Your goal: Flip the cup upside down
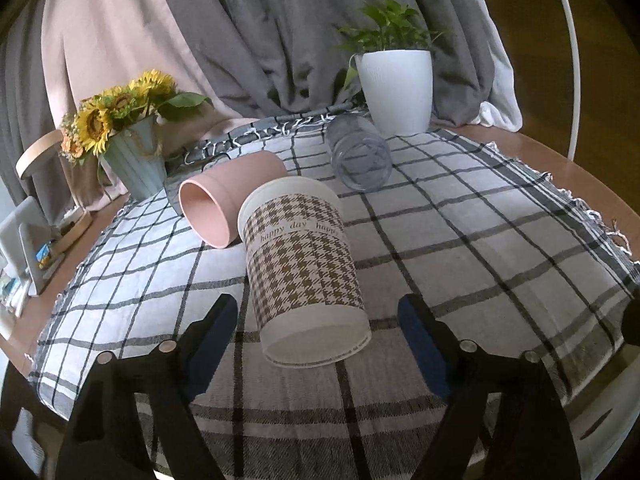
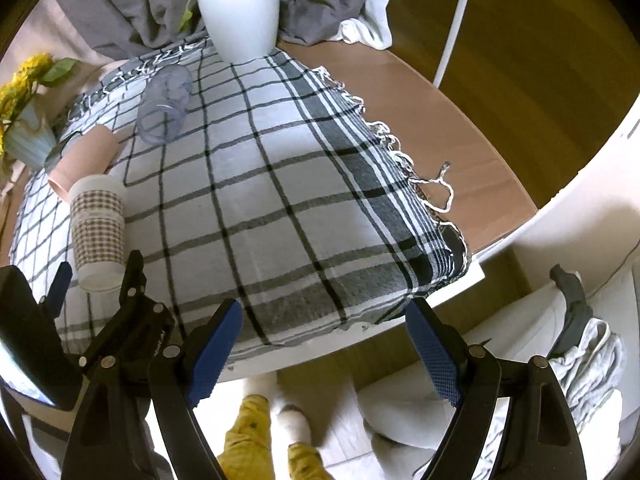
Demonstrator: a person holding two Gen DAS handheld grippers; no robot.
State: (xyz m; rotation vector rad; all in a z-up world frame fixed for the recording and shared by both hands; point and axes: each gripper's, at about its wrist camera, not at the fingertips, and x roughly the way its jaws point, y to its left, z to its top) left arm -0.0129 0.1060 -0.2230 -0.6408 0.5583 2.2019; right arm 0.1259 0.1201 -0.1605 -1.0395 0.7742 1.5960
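A home living space: draped curtains (image 1: 248, 32), a checked tablecloth (image 1: 460, 240) over the round surface, a sunflower bouquet (image 1: 116, 112) and potted plant (image 1: 394, 84)

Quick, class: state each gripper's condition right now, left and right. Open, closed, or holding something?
Left gripper: open, fingers either side of the houndstooth cup lying on the cloth, not gripping it.
Right gripper: open, holding nothing, at the table edge.

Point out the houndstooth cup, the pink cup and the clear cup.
houndstooth cup (image 1: 304, 264), left wrist view, patterned side.
pink cup (image 1: 240, 184), left wrist view, outer wall.
clear cup (image 2: 164, 106), right wrist view, side wall.
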